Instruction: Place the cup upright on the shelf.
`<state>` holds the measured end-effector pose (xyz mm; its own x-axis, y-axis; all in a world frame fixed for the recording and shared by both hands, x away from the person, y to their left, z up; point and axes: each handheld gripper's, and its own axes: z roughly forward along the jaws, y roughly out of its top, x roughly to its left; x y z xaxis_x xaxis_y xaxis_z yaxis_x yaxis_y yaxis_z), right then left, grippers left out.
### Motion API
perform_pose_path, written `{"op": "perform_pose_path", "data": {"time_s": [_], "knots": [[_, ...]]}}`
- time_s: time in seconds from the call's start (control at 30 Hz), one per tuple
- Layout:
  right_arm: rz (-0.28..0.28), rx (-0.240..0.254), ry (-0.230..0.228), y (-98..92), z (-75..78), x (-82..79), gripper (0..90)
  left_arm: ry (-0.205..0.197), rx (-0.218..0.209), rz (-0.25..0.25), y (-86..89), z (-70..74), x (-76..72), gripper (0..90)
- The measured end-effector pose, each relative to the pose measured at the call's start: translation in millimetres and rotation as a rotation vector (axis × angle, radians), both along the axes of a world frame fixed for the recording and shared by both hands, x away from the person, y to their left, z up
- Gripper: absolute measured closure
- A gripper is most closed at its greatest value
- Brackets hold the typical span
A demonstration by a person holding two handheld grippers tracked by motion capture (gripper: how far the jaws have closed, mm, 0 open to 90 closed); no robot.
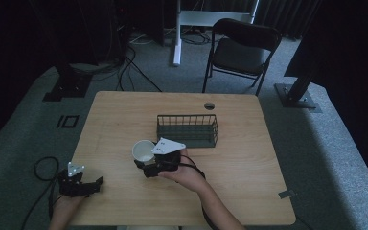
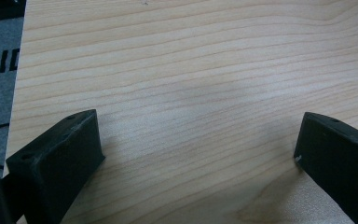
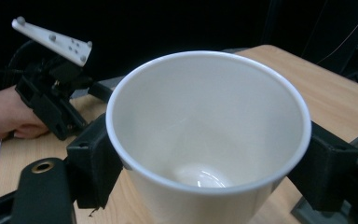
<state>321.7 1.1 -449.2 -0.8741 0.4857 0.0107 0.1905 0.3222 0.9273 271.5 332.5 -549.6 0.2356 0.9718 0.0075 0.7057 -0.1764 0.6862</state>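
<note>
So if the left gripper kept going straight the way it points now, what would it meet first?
Probably just the bare table: the left gripper, jaws wide open, aims down at plain wood. The cup looks off that line, though depth is unclear.

Glossy white ceramic cup [image 3: 205, 135], matt wood-grain table [image 2: 191, 70], wire basket [image 1: 187, 130]

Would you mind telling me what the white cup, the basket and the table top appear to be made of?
The white cup, clamped in the right claw, looks like glazed ceramic: smooth, with a glossy highlight at its bottom. The basket appears to be dark metal wire, seen as a thin open grid. The table top looks like light wood or wood-look laminate, matte with visible grain.
</note>
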Motion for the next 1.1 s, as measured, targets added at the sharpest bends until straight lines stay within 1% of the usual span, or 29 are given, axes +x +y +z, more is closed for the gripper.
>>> {"op": "perform_pose_path", "data": {"time_s": [0.1,0.17,0.2,0.37,0.4,0.5,0.53,0.57,0.67,0.7,0.8,0.83,0.9,0.93,1.0,1.1], "knots": [[-0.007,0.018,-0.008,-3.7,8.7,3.1,19.9,-0.001,0.001,0.0,0.0,0.0,0.0,0.9],[-0.008,0.02,-0.012,-4.4,10.5,3.7,19.9,-0.001,0.001,0.0,0.0,0.0,0.0,0.9],[-0.017,0.031,-0.02,-6.2,16.0,5.1,20.0,-0.001,0.001,0.0,0.0,0.0,0.0,0.9],[-0.033,0.039,-0.034,-10.5,28.0,10.4,20.0,-0.002,0.0,0.001,0.0,-0.1,0.0,0.9],[-0.049,0.051,-0.04,-13.1,34.0,13.0,20.0,-0.002,0.0,0.001,0.0,-0.1,0.0,0.9],[-0.07,0.069,-0.047,-16.6,41.6,16.4,20.0,0.0,0.001,0.0,0.0,0.0,0.0,0.9],[-0.082,0.072,-0.056,-18.4,44.3,18.0,20.0,-0.001,0.001,0.0,0.0,0.0,0.0,0.9],[-0.101,0.079,-0.061,-19.8,46.1,19.3,20.0,-0.001,0.001,0.0,0.0,0.0,0.0,0.9],[-0.134,0.091,-0.069,-24.8,50.6,23.6,20.0,-0.001,0.001,0.0,0.0,0.0,0.0,0.9],[-0.142,0.088,-0.074,-26.6,52.0,25.4,20.0,0.0,0.001,0.0,0.0,0.0,0.0,0.9],[-0.189,0.089,-0.08,-33.6,56.1,31.7,20.0,0.0,0.0,-0.001,0.1,0.0,0.0,0.9],[-0.217,0.095,-0.082,-36.4,57.7,33.9,20.0,0.0,0.0,-0.001,0.1,0.0,0.0,0.9],[-0.253,0.082,-0.104,-42.0,60.8,37.9,20.0,-0.001,0.0,0.0,0.0,-0.1,0.0,0.9],[-0.277,0.093,-0.101,-45.2,62.3,40.0,20.0,-0.001,0.0,0.0,0.0,-0.1,0.0,0.9],[-0.315,0.078,-0.12,-51.1,64.3,44.3,20.0,-0.001,0.0,0.0,0.0,-0.1,0.0,0.9],[-0.389,0.078,-0.112,-61.1,65.3,51.7,20.0,-0.001,0.0,0.0,0.0,-0.1,0.0,0.9]]}}
